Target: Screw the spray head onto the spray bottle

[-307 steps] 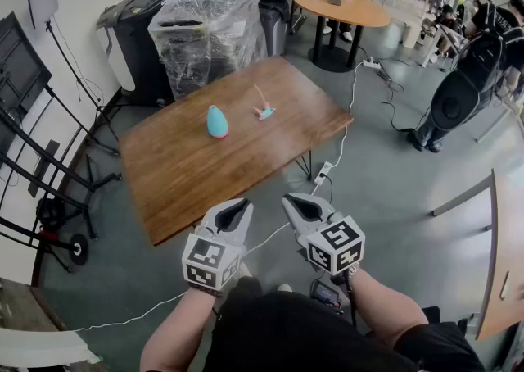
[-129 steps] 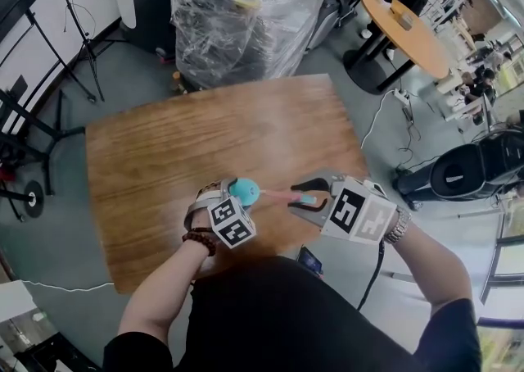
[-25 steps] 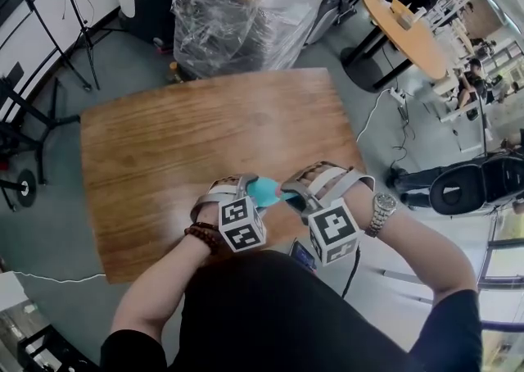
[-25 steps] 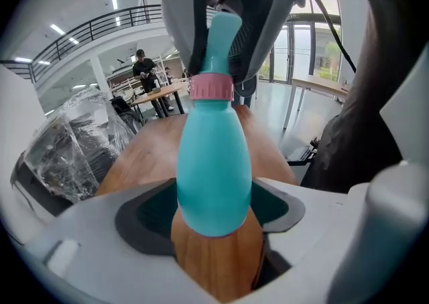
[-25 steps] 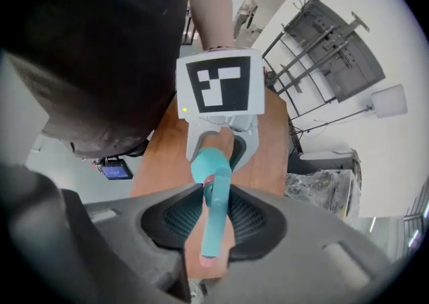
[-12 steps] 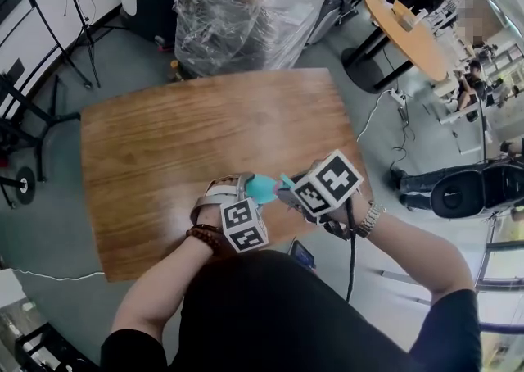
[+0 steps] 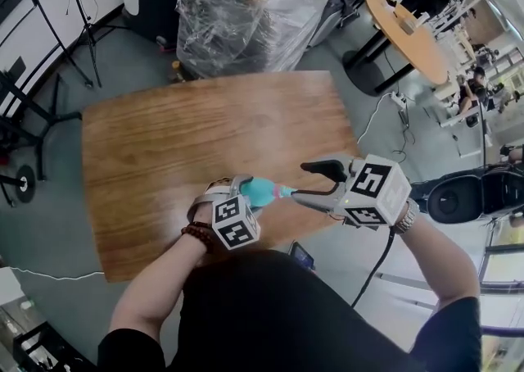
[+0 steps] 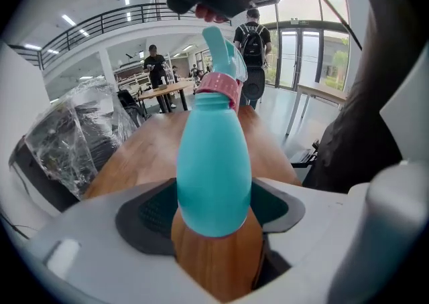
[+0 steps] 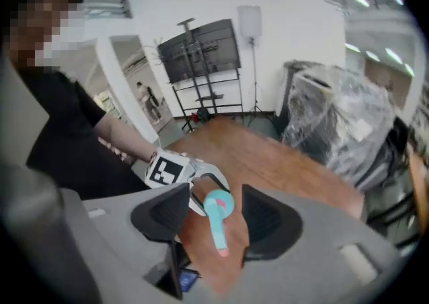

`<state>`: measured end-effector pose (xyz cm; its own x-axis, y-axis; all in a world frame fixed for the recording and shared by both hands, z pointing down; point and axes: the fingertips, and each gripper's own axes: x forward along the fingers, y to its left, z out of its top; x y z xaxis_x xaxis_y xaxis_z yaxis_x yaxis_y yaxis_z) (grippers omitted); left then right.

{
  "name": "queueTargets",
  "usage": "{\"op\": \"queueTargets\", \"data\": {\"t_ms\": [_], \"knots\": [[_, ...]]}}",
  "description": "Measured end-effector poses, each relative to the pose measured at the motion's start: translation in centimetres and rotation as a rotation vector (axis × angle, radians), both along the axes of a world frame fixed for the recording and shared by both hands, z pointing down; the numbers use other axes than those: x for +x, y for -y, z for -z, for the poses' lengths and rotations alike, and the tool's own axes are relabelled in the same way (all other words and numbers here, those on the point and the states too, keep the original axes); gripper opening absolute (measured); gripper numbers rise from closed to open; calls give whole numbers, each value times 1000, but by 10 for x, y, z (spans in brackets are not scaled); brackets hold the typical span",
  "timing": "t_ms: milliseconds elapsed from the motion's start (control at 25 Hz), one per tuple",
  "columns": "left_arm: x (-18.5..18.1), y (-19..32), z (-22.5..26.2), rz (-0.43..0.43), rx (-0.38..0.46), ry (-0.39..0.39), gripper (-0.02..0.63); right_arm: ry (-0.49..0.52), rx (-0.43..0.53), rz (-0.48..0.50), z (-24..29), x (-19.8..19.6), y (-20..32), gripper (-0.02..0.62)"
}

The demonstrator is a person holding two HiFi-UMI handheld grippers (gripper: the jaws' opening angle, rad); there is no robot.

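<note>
My left gripper [image 7: 239, 197] is shut on a teal spray bottle [image 7: 259, 192] and holds it tilted over the near edge of the wooden table [image 7: 205, 133]. In the left gripper view the bottle [image 8: 213, 169] fills the gap between the pads, with a pink collar [image 8: 218, 86] and the teal spray head [image 8: 225, 55] sitting on its neck. My right gripper [image 7: 311, 182] stands just right of the spray head [image 7: 283, 192]; its jaws have just been opening. In the right gripper view the spray head [image 9: 216, 219] lies between the spread pads [image 9: 164, 212] without touching them.
A bin wrapped in clear plastic [image 7: 246, 2] stands behind the table. A round table [image 7: 405, 26] with people is at the far right. Stands and cables [image 7: 33, 75] are on the left. A small dark device [image 7: 301, 254] lies on the floor by my legs.
My right gripper let go of the spray head, rolled its marker cube over and drew back to the right with its jaws apart. The left gripper and bottle stayed put.
</note>
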<state>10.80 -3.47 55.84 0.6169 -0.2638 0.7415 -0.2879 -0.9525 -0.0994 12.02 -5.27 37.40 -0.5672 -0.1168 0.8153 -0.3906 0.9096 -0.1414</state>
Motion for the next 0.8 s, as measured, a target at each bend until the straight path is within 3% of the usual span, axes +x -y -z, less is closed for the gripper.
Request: {"op": "queueTargets", "data": {"t_ms": [120, 200, 400, 520, 800], "knots": [[0, 0, 5, -18, -18, -38, 362, -222, 308, 341, -5, 17, -10, 233], [0, 1, 8, -14, -22, -51, 362, -284, 372, 459, -24, 19, -23, 232], [12, -5, 15, -28, -25, -76, 362, -318, 341, 476, -61, 7, -35, 220], [19, -11, 12, -35, -40, -86, 362, -343, 348, 496, -72, 3, -32, 137], [22, -16, -14, -1, -63, -140, 362, -408, 275, 534, -100, 2, -38, 92]]}}
